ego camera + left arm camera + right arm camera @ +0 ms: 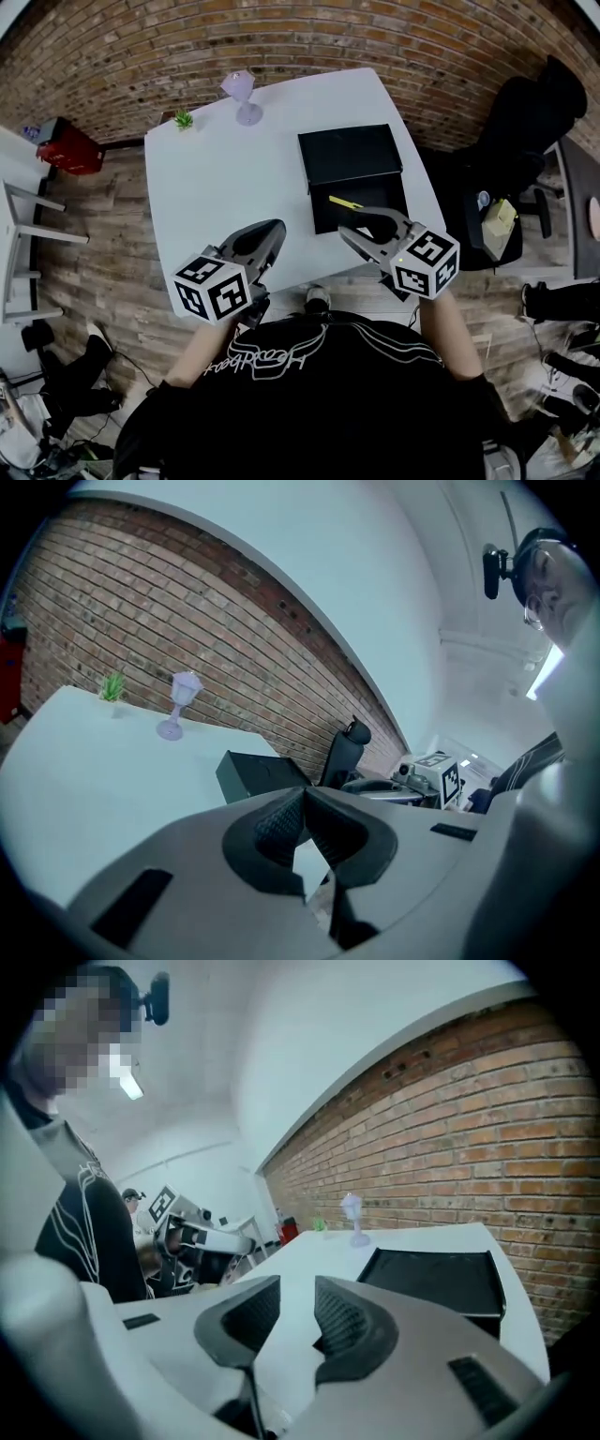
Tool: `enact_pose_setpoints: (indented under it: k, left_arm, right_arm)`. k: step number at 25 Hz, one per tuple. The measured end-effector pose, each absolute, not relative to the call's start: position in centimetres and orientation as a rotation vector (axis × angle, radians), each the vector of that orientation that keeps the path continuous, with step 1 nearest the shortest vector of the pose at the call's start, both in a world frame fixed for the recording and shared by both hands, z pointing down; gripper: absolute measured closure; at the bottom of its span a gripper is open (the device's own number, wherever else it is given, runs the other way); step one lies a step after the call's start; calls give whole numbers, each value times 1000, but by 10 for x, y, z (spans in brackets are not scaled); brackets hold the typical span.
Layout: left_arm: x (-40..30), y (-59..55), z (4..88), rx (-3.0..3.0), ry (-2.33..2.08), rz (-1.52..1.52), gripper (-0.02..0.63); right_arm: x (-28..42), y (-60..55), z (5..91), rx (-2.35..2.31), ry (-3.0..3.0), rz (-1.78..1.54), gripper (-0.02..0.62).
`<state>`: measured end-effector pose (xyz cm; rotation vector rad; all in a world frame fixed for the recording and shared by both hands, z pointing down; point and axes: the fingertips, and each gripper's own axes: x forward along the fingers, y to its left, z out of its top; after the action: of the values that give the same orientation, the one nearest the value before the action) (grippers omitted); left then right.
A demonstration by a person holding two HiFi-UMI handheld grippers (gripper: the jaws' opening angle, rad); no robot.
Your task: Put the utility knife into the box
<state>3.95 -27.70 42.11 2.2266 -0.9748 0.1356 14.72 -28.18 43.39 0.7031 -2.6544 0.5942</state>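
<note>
- Utility knife (345,202), a thin yellow strip in the head view, lay inside the open black box (361,211), close to where the base met the lid (349,153).
- The box sat on the white bench (225,187), toward the bench's right edge as the person faced it, with the lid folded back on the far side.
- The right tongs (371,226) hung just at the near edge of the box. In the right gripper view their jaws (292,1296) stood spread, with only bench surface showing in the gap and the box (436,1279) just beyond them.
- The left tongs (270,236) were held to the left of the box, over the near edge of the bench. In the left gripper view their pads (302,819) were pressed together at the tips, pinching nothing.
- A pale purple goblet (241,97) stood upright on the bench, well beyond the box and to its left, and a small green plant (184,119) stood farther left of it.
- A black office chair (525,122) stood on the floor to the right of the box, off the bench.
- A brick wall (375,37) ran behind the box's far side.
</note>
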Motion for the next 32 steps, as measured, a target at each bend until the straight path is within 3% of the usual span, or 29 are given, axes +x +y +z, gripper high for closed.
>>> enact_pose_setpoints:
  k: [2, 5, 32]
  left_arm:
    - [45, -268, 416, 2251, -933, 137, 574]
    - [51, -253, 411, 2288, -880, 143, 574]
    - [92, -197, 361, 2504, -666, 143, 574]
  right_arm:
    - [146, -268, 424, 748, -2704, 618, 500]
    - [143, -248, 411, 778, -2785, 648, 593]
    - [147, -184, 349, 941, -2908, 510, 594]
